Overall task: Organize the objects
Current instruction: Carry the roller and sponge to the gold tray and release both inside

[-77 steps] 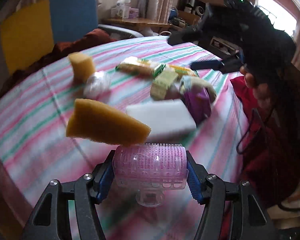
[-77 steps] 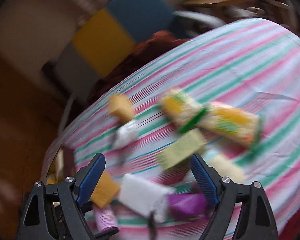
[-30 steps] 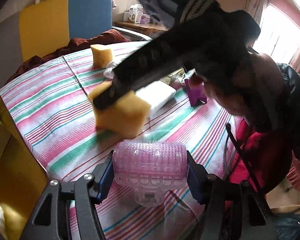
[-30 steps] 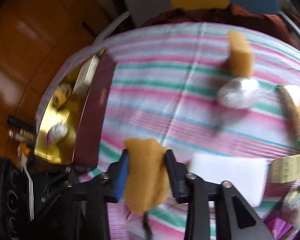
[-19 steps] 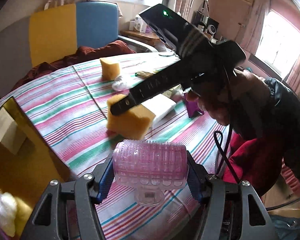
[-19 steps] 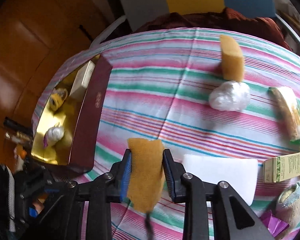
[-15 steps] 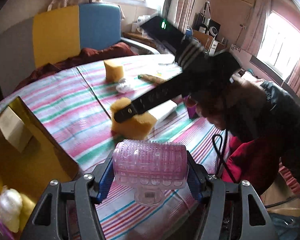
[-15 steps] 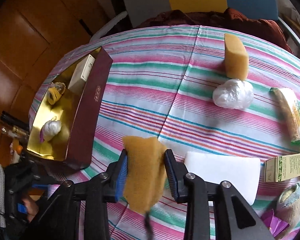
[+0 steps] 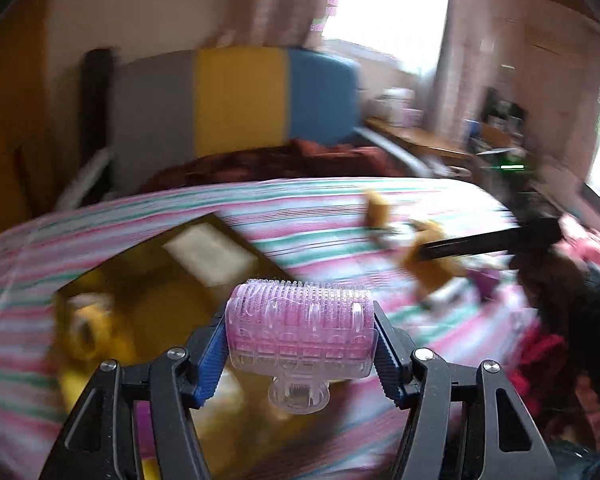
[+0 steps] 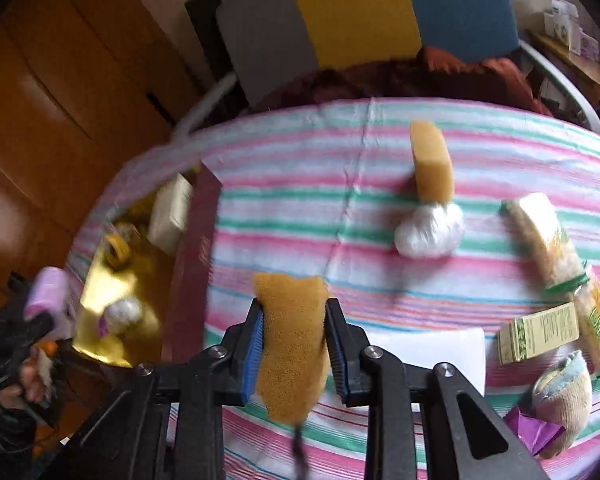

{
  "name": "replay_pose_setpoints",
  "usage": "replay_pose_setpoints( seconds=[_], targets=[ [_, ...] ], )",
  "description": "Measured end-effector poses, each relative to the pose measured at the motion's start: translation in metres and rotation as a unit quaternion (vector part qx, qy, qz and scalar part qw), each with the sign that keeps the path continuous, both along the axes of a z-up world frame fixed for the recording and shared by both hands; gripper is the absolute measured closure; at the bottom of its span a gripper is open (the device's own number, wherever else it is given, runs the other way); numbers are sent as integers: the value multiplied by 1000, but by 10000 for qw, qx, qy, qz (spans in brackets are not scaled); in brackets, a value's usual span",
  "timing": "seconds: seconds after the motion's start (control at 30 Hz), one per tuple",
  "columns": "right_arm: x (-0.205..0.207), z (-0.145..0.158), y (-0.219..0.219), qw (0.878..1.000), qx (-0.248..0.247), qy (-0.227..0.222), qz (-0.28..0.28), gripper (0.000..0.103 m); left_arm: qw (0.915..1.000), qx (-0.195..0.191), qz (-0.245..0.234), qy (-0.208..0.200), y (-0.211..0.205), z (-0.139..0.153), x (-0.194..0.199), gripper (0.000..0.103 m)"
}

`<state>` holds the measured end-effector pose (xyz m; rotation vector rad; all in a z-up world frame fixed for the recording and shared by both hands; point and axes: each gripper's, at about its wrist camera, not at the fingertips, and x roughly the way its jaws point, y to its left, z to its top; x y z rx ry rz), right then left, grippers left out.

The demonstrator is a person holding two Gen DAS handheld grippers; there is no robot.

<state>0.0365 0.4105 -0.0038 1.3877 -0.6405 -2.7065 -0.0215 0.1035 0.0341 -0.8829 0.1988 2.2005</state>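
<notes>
Sponge [image 10: 291, 340] of orange-brown foam hangs pinched between the blue pads of the right tool [image 10: 294, 346], its long axis running up and down between the jaws and both ends sticking out past them, above the striped counter [image 10: 300, 208]. Off to the left, the left tool [image 9: 300, 344] clamps a pink hair roller [image 9: 302, 330] crosswise, its long axis level from pad to pad, over the near end of the gold-lined box [image 10: 112, 280]; that view is badly blurred. The box lies at the counter's left edge with its dark red wall [image 10: 192, 264] facing the open cloth, and holds a cream packet [image 10: 170, 212], a yellow ring [image 10: 116, 248] and a white bundle [image 10: 120, 312]. Between that wall and the second sponge [image 10: 430, 164], which stands on end just above a wrapped white ball [image 10: 428, 232], the cloth is bare. A white block [image 10: 428, 350] lies just right of the held sponge; packets and a sock crowd the right edge.
</notes>
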Motion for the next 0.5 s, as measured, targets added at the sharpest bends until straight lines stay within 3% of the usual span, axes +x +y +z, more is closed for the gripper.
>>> replay_pose_setpoints(
  seconds=[0.13, 0.27, 0.5],
  targets=[
    [-15, 33, -35, 9988, -18, 420, 243, 75, 9929, -404, 1072, -308, -42, -22, -48, 39],
    [-40, 50, -86, 9955, -27, 619, 715, 75, 9828, -645, 1642, -554, -69, -43, -78, 39],
    [-94, 23, -167, 9925, 60, 180, 1210, 75, 9700, -1001, 2040, -861, -83, -72, -110, 39]
  ],
)
